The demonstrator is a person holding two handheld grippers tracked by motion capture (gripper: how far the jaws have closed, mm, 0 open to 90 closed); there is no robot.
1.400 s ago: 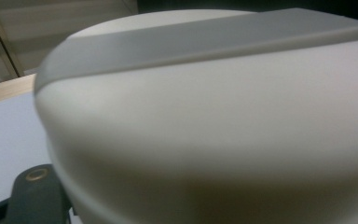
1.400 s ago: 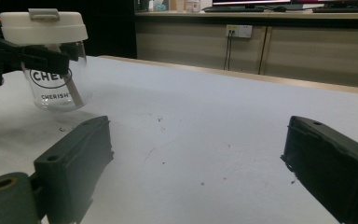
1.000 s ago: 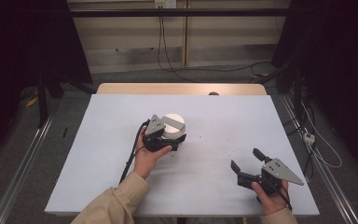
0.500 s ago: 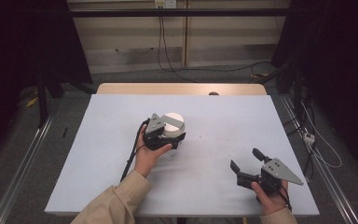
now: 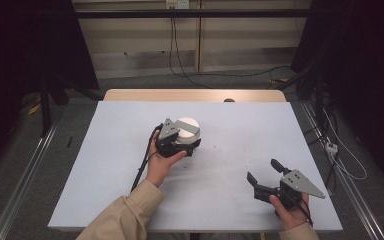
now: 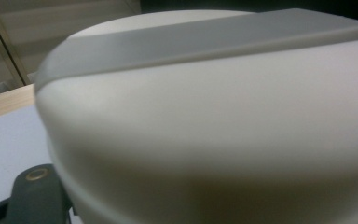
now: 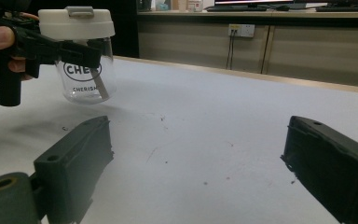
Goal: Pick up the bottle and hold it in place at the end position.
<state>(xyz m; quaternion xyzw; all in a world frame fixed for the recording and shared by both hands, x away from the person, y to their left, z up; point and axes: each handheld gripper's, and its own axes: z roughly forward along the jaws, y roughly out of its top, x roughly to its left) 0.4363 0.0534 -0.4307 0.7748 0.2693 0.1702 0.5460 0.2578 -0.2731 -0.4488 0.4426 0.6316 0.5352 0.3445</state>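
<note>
1. The jar [image 5: 186, 134] (clear body, white lid) stands upright on the table [image 5: 105, 165], near the middle of the surface and somewhat toward its far edge.
2. The left gripper [image 5: 177, 142] is at the jar, its jaws closed on the jar just below the lid; in the right gripper view the black jaws cross the glass under the lid.
3. In the left gripper view the lid [image 6: 205, 93] sits very close to the camera, with a grey band across its top.
4. The right gripper [image 5: 261, 176] is held near the surface's near right corner, well apart from the jar, its jaws standing wide open with nothing between them (bare table shows between them in its own view).
</note>
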